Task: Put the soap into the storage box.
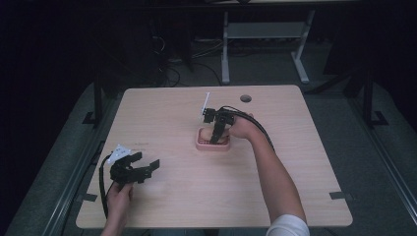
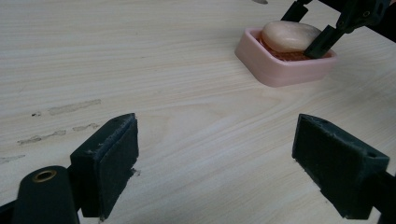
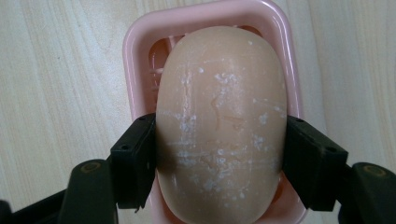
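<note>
Soap (image 3: 219, 126): smooth beige oval, chalky scuffs, mid-frame, in the dish.
Dish (image 3: 135, 56): glossy pink, rounded rectangle.
Right tool (image 3: 219, 161): black pads clamp the soap's sides.
Left tool (image 2: 219, 163): gaping wide, empty, over pale woodgrain surface (image 2: 140, 60).

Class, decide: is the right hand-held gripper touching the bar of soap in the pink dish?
Touching. In the right gripper view, the right hand-held gripper has both black jaws pressed against the sides of the soap bar, with no gap, over the pink soap dish.
</note>
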### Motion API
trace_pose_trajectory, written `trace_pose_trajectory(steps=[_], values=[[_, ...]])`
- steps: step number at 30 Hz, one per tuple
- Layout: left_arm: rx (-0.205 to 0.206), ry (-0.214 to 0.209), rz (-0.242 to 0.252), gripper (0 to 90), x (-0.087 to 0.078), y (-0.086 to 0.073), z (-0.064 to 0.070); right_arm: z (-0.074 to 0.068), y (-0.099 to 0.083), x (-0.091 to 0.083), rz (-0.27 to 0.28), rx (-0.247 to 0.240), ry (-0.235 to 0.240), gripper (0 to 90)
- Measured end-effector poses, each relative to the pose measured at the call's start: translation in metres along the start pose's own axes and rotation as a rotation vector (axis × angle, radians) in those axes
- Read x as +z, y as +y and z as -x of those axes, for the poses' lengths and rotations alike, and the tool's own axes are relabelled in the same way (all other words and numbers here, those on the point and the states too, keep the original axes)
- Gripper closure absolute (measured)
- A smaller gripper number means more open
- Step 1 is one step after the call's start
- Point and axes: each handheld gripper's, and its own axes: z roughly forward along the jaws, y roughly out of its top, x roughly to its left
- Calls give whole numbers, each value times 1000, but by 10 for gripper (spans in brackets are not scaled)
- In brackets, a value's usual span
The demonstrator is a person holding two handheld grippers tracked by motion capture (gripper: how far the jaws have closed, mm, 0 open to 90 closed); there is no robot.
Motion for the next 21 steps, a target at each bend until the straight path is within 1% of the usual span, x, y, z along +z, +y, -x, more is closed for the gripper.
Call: trace_pose_trajectory(steps=[9,19,21], values=[[-2,-1,3,142,0,0,0,0,1,2,-7,-3,-6,315],[-4,-2,7,142,0,0,0,-1,0,2,-14,-2,-2,314],[-3,-3,5,142,0,0,0,-1,-2,1,-16,5,3,308]])
